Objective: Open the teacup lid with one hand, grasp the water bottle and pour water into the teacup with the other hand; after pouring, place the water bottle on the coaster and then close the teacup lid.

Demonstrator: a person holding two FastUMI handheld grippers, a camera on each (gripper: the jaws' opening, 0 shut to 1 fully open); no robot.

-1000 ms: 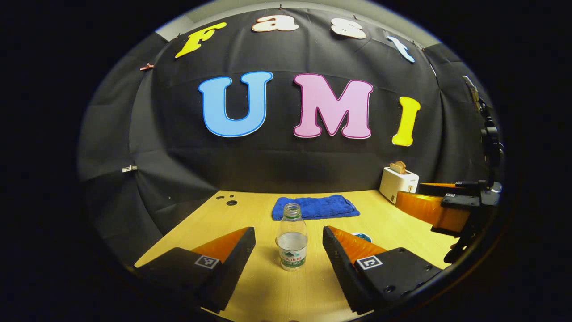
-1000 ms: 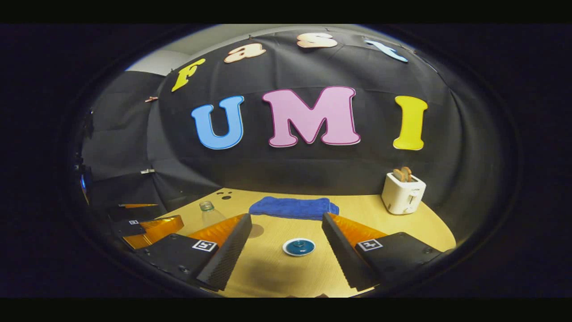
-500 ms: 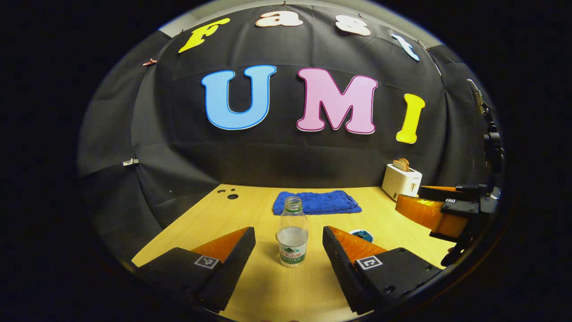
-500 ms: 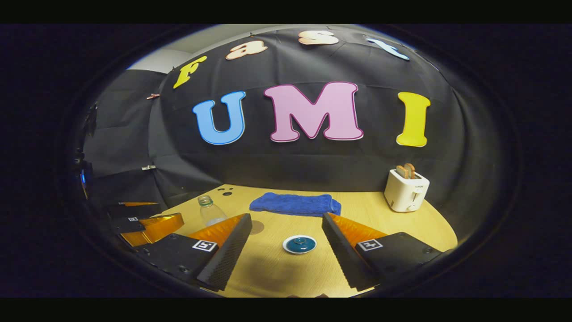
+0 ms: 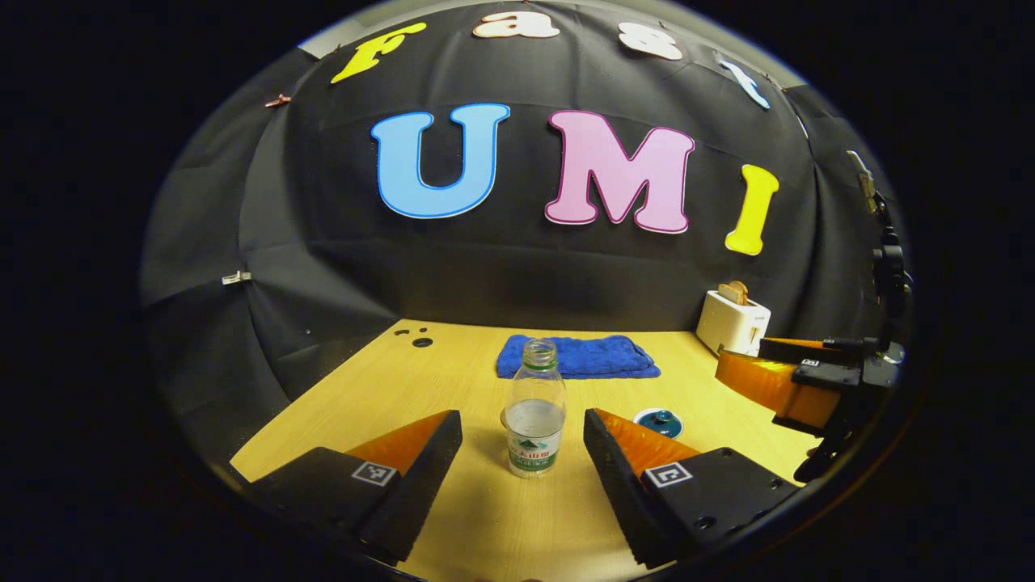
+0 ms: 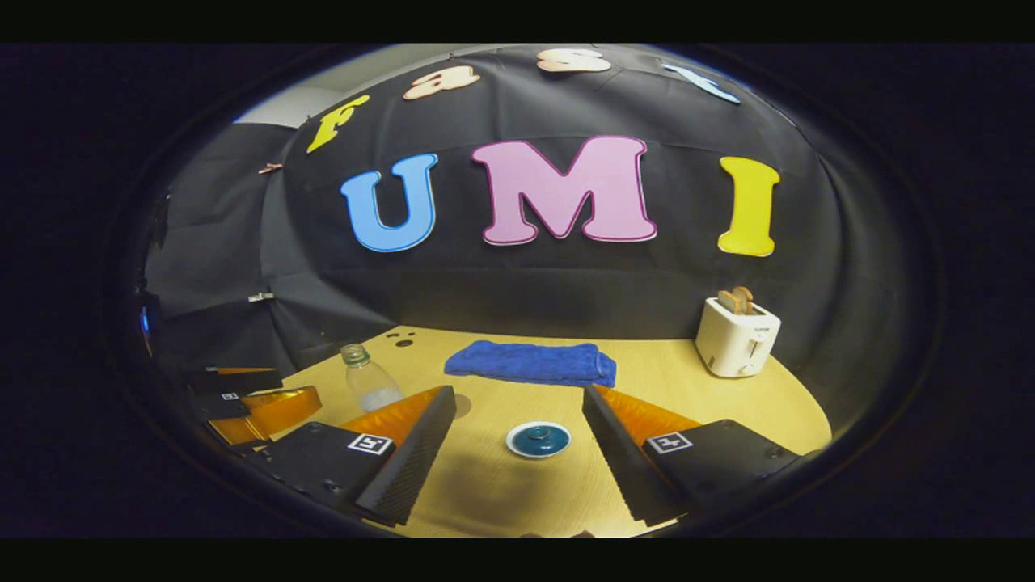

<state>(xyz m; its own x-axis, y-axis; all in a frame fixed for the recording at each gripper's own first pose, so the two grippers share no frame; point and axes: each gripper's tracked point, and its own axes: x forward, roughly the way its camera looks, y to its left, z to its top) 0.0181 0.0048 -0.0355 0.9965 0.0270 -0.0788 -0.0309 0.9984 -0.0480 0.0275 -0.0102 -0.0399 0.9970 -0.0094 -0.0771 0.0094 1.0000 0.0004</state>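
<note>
uncapped bottle (image 5: 534, 420) upright; lidded teacup (image 6: 538, 440) beside.

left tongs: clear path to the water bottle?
Probably yes. The water bottle stands upright on the table, centred ahead of the open left tongs, nothing between them. The teacup lid sits off to the side.

No wording can be read. The bottle (image 5: 534, 417) carries a green and white label with a mountain emblem, its print too small to make out. Each gripper finger bears a square black-and-white marker tag (image 5: 374, 474), a coded pattern, not letters. The toaster (image 6: 737, 336) shows no legible mark.
</note>
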